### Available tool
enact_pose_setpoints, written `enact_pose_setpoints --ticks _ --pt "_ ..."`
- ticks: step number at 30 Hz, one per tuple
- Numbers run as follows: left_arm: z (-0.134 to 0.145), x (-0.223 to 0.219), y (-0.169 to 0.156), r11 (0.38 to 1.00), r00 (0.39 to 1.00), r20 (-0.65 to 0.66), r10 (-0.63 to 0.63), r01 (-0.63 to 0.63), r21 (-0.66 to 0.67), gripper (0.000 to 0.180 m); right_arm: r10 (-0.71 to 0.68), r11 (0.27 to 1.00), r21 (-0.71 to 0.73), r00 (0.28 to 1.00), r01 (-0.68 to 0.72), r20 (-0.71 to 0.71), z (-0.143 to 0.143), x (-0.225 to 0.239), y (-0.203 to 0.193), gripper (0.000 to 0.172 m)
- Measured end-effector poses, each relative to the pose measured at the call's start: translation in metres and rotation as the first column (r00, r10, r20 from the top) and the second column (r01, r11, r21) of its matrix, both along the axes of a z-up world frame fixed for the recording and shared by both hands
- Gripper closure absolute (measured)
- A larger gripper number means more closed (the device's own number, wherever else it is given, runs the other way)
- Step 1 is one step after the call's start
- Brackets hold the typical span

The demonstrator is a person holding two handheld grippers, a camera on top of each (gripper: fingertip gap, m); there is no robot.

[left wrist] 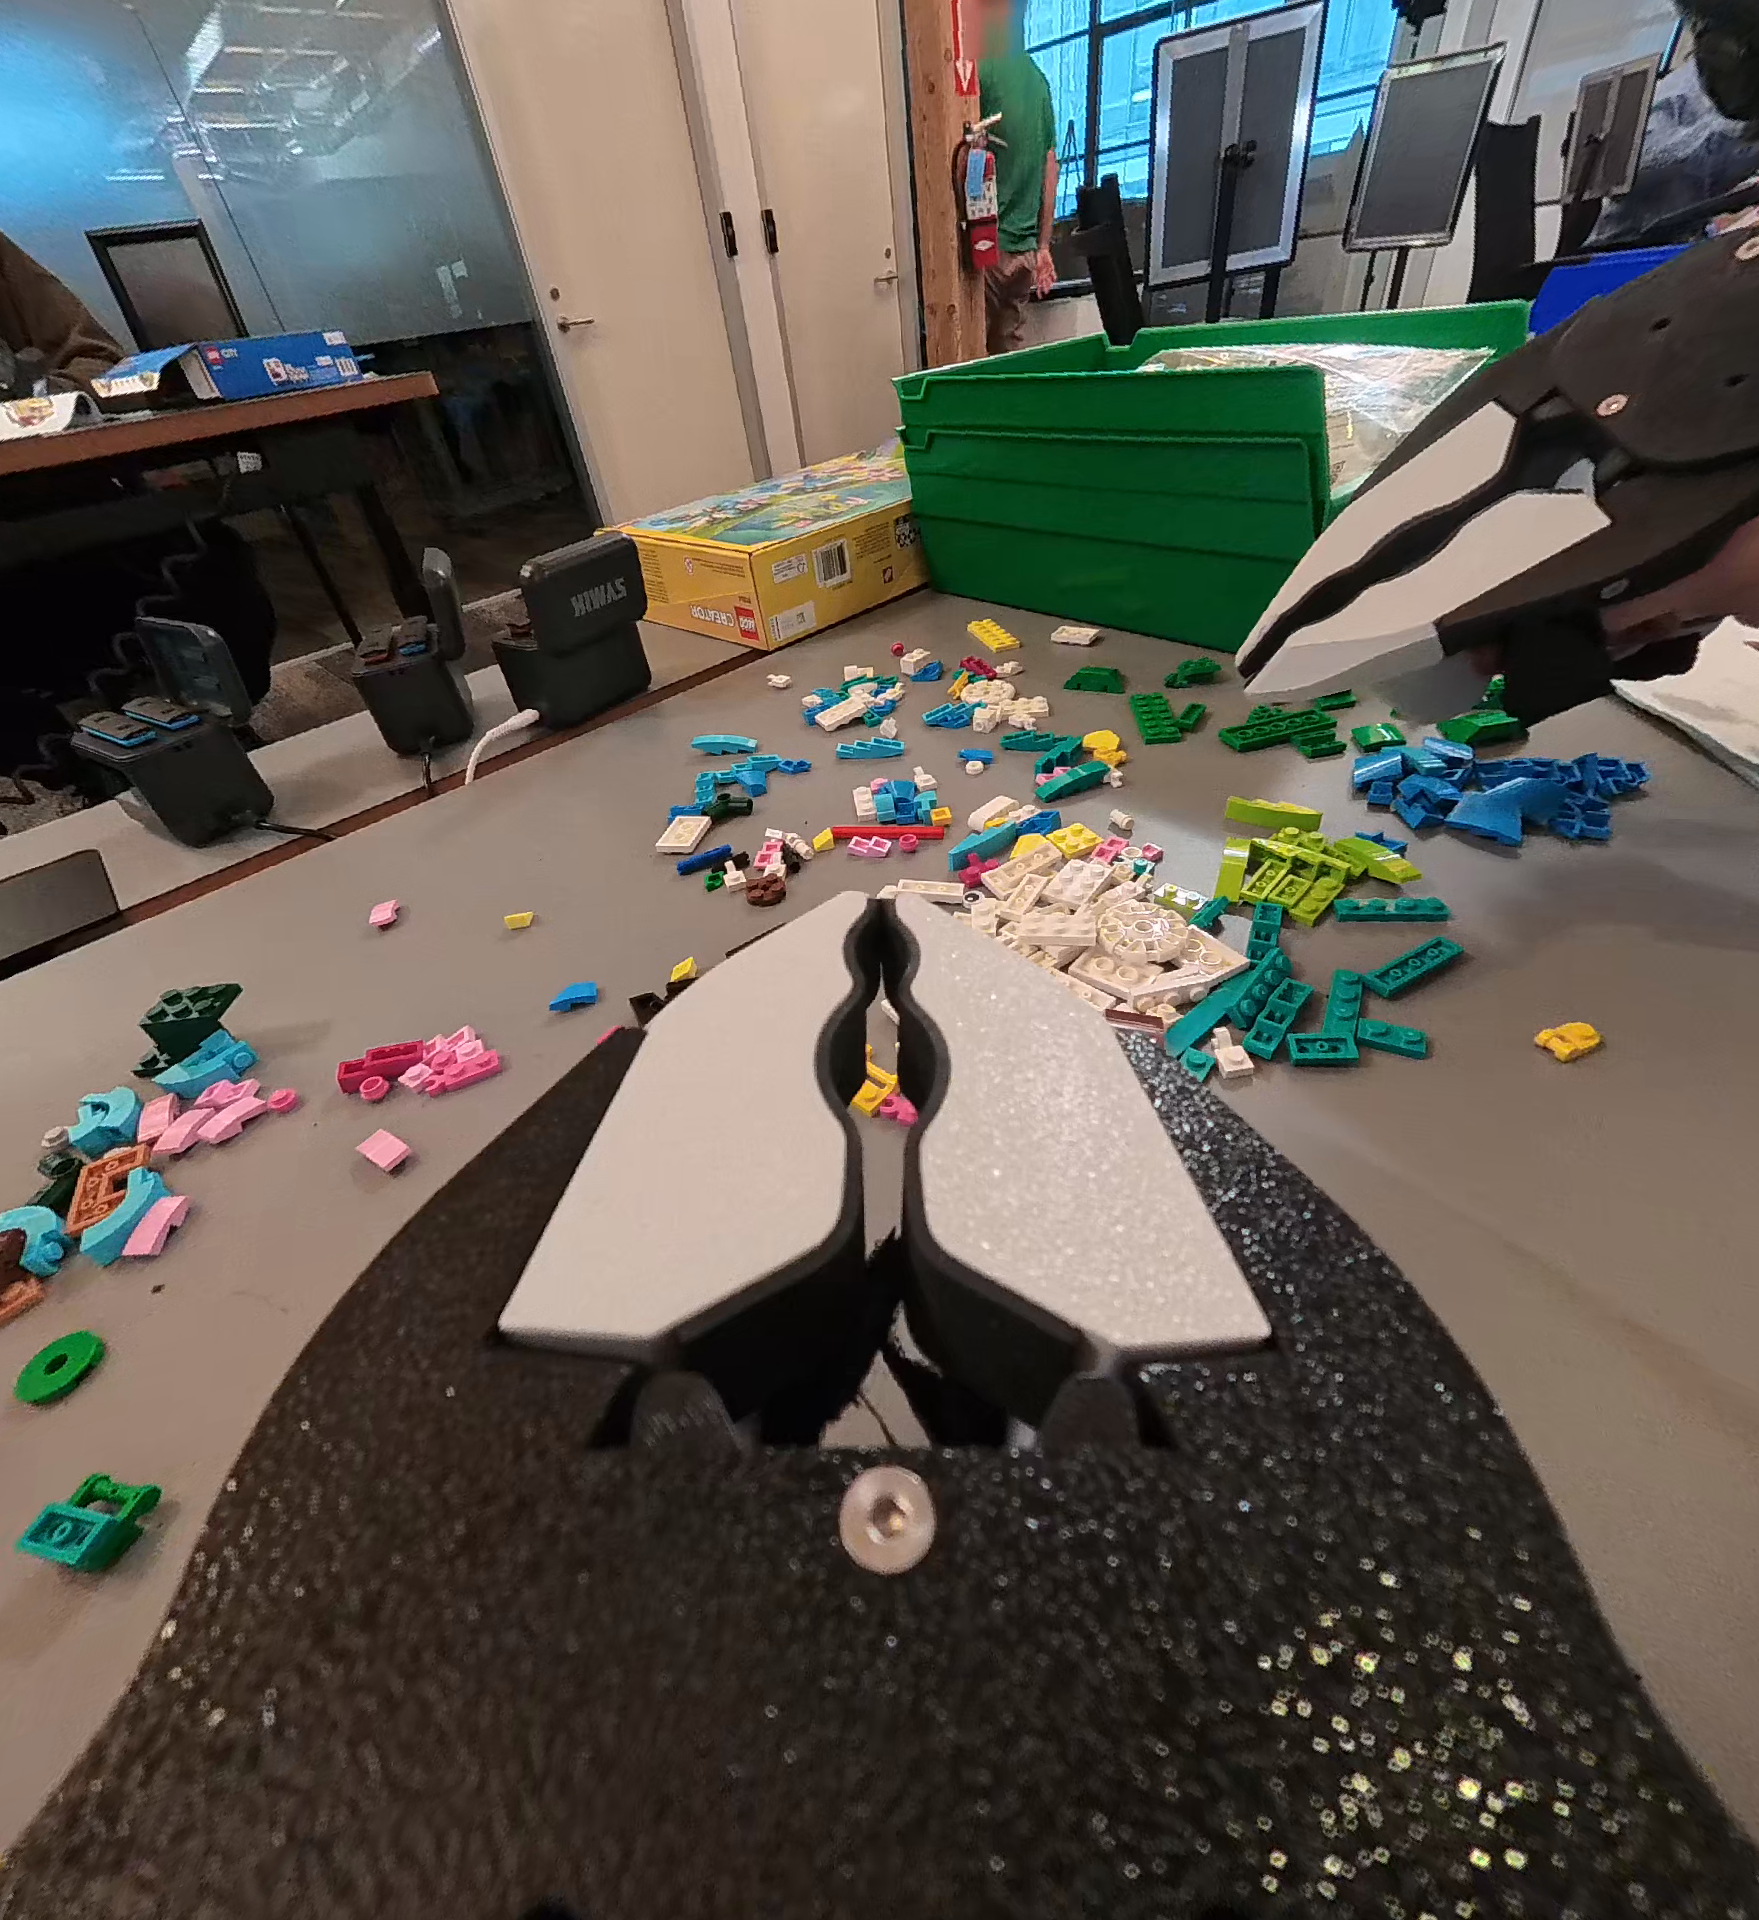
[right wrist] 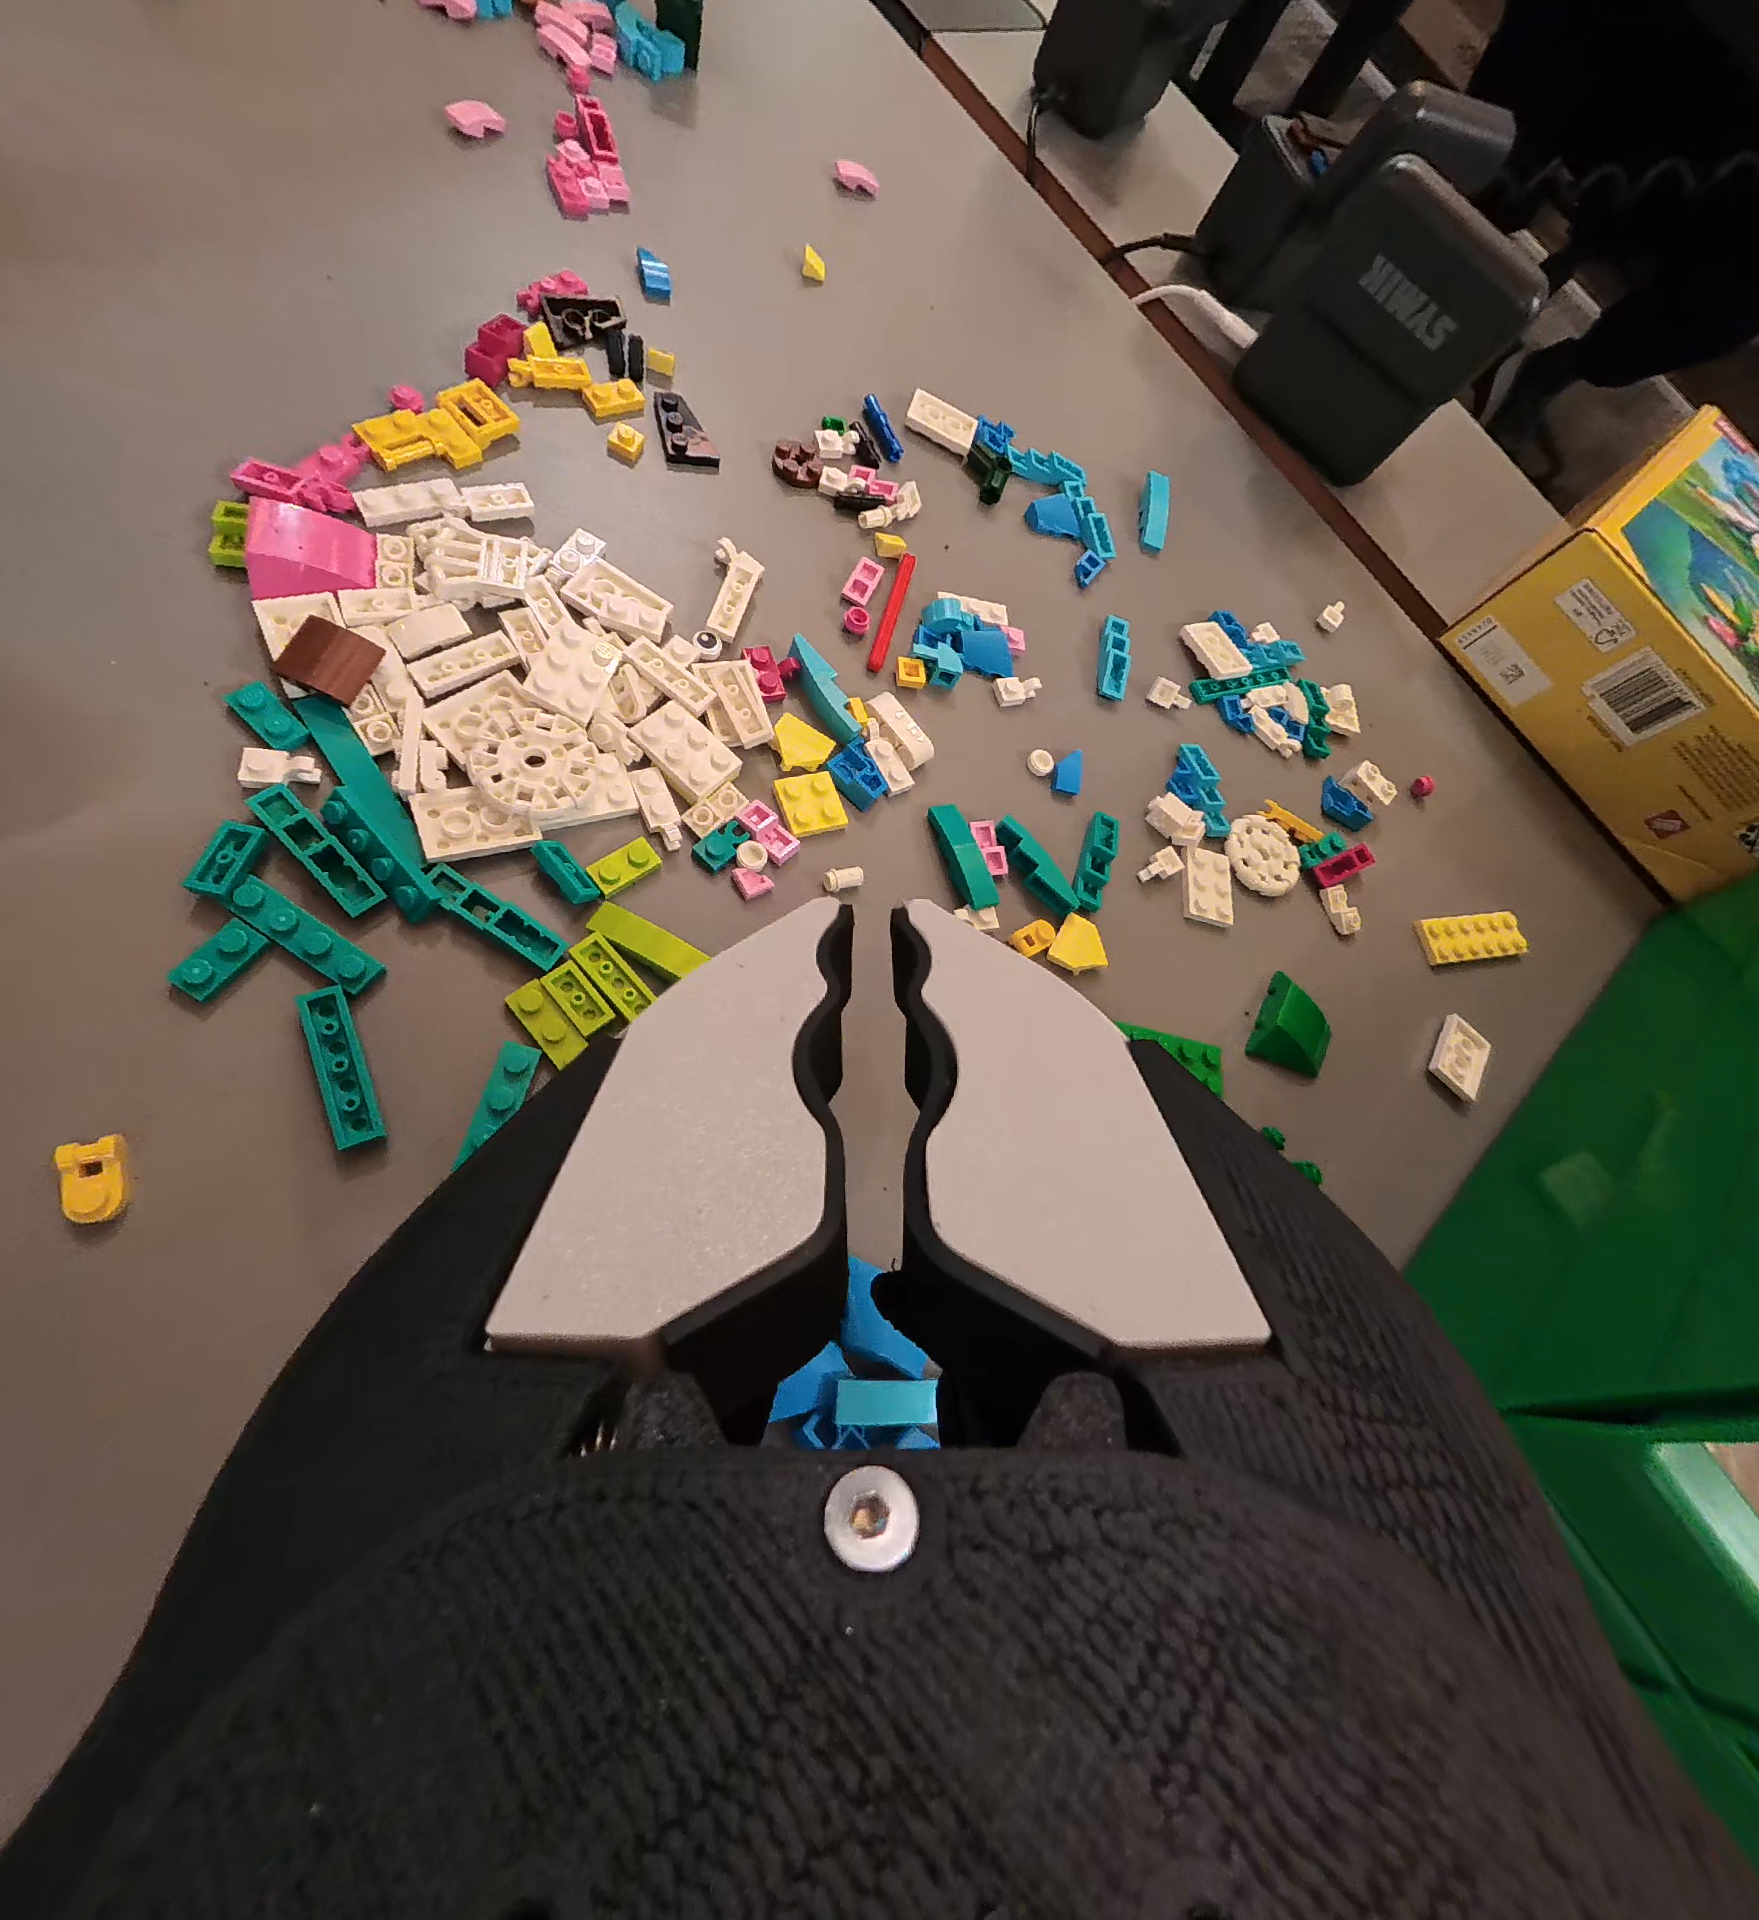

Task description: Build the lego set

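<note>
Loose toy bricks lie in colour heaps on a grey table (left wrist: 459, 821). My left gripper (left wrist: 880, 906) is shut, its pads meeting at the tips with nothing between them, and it hovers just left of the white brick pile (left wrist: 1093, 925). My right gripper (right wrist: 870, 914) is slightly open and empty, with bare table showing between its tips. A small white peg (right wrist: 842, 879) lies just ahead of it, apart from the fingers. The white pile (right wrist: 542, 707) is to its front left, and blue bricks (right wrist: 875, 1392) lie beneath it. The right gripper also shows in the left wrist view (left wrist: 1254, 670), above the green bricks (left wrist: 1280, 727).
Stacked green bins (left wrist: 1114, 488) and a yellow box (left wrist: 781, 561) stand at the far table edge; both show at the right in the right wrist view, bins (right wrist: 1633, 1195) and box (right wrist: 1664, 665). Blue (left wrist: 1498, 790), lime (left wrist: 1290, 862), teal (left wrist: 1311, 1008) and pink (left wrist: 428, 1065) heaps lie around. A booklet (left wrist: 1748, 717) is far right. Dark chargers (left wrist: 574, 644) sit beyond the edge. About 20 centimeters separates my left fingertips from my right. To reach the small white peg (right wrist: 842, 879) in a straight line is about 6 centimeters for my right fingers, about 20 centimeters for my left.
</note>
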State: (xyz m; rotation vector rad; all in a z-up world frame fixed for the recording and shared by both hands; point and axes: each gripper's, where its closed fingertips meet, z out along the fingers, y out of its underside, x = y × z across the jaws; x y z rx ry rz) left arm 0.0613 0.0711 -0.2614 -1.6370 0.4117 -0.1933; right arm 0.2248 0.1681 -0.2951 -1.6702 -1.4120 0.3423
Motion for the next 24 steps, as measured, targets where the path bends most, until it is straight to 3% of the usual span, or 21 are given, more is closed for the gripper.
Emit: enact_pose_setpoints --ticks 24 --pt "-0.001 0.002 0.0 1.0 1.0 0.0 -0.009 0.009 -0.004 0.18 -0.04 0.999 0.002 0.999 0.04 0.007 0.004 0.014 0.008 0.166"
